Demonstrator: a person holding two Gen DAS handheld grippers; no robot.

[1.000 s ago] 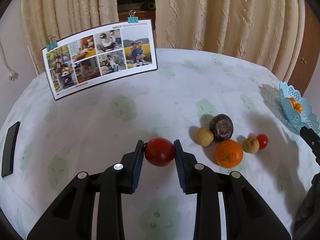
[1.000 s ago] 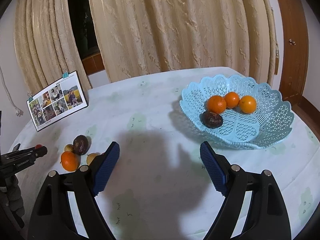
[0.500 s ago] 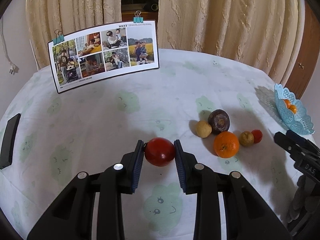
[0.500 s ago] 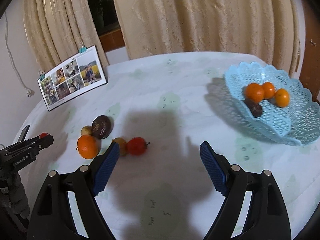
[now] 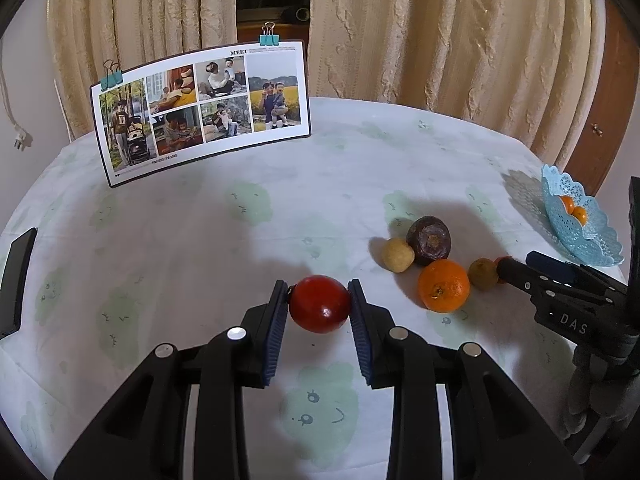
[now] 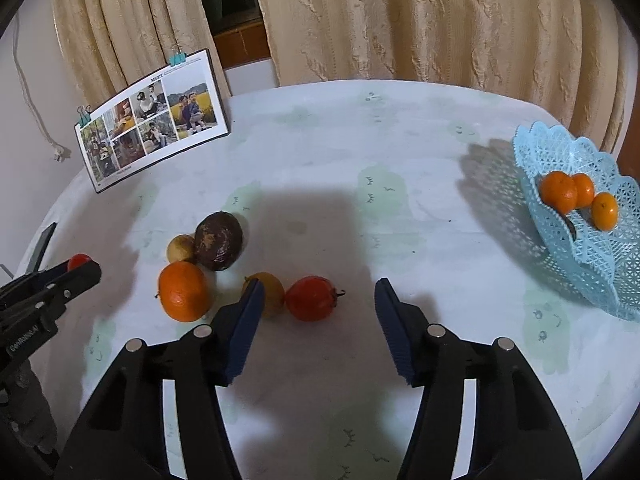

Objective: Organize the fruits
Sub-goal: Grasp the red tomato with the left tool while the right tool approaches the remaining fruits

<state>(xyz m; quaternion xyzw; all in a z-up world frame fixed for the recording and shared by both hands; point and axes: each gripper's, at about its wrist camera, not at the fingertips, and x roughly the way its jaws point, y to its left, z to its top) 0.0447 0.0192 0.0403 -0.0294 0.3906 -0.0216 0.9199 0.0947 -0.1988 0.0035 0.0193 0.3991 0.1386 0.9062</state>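
My left gripper is shut on a round red fruit, held just above the tablecloth. In the right wrist view, my right gripper hangs low over a small red fruit with a stem. Its jaws are closing, the fruit lies between them, and the pads stand apart from it. The left pad overlaps a yellow-brown fruit. An orange, a dark brown fruit and a small yellow fruit lie to the left. A blue lattice basket at the right holds three oranges and a dark fruit.
A curved photo board with binder clips stands at the back left of the round table. A black flat object lies at the left edge. Curtains hang behind the table. The basket sits near the right edge.
The right gripper has swung left from in front of the basket to the loose fruits, and its jaws have narrowed. The left gripper has kept its hold on the red fruit.
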